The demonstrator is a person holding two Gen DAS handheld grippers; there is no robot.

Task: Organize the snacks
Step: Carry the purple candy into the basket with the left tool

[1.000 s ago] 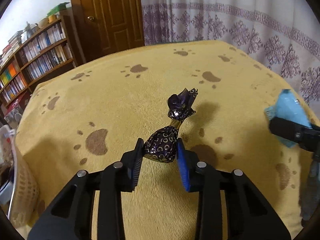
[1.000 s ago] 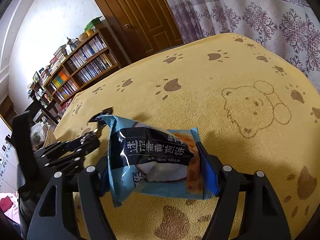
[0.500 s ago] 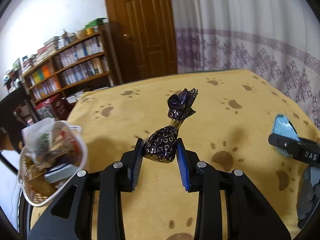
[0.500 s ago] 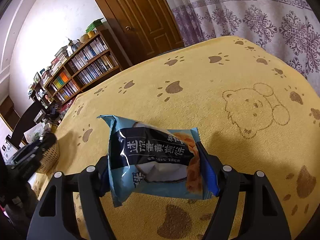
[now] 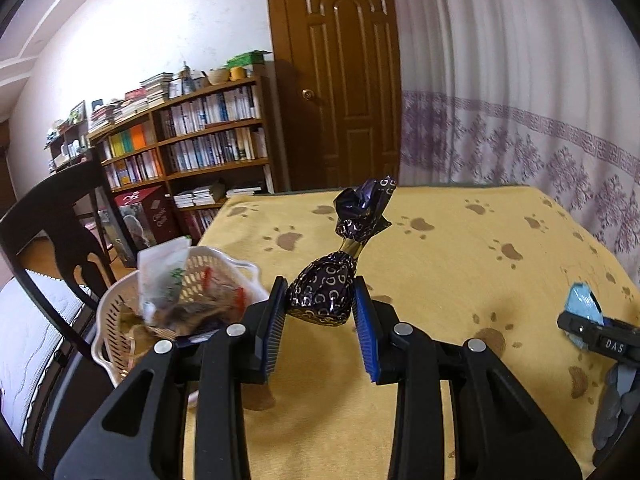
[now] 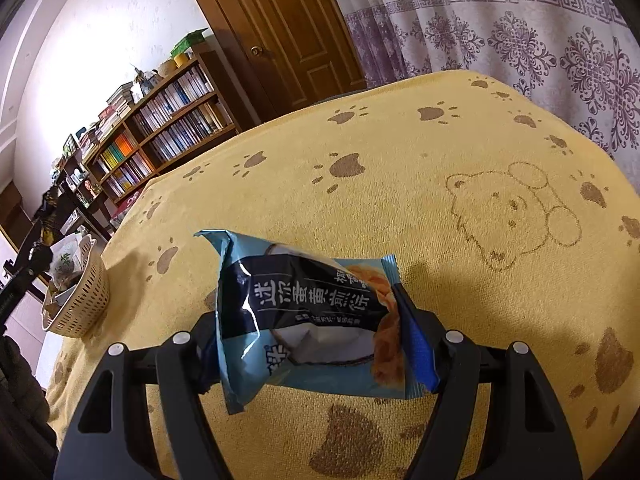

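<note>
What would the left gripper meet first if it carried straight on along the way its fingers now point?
Probably nothing soon: the left gripper, shut on the purple candy, points over the yellow cloth toward the door. The basket sits left of that line.

A bookshelf stands beside a wooden door and curtain.

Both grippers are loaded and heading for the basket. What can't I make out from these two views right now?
- Basket contents: left view blurred, left gripper covers part; right view too small.
- Candy underside: hidden between the pads.
- Snack packet back face: faces away, right gripper covers its edges.
- Right gripper in left view: cut off by the frame edge.
</note>
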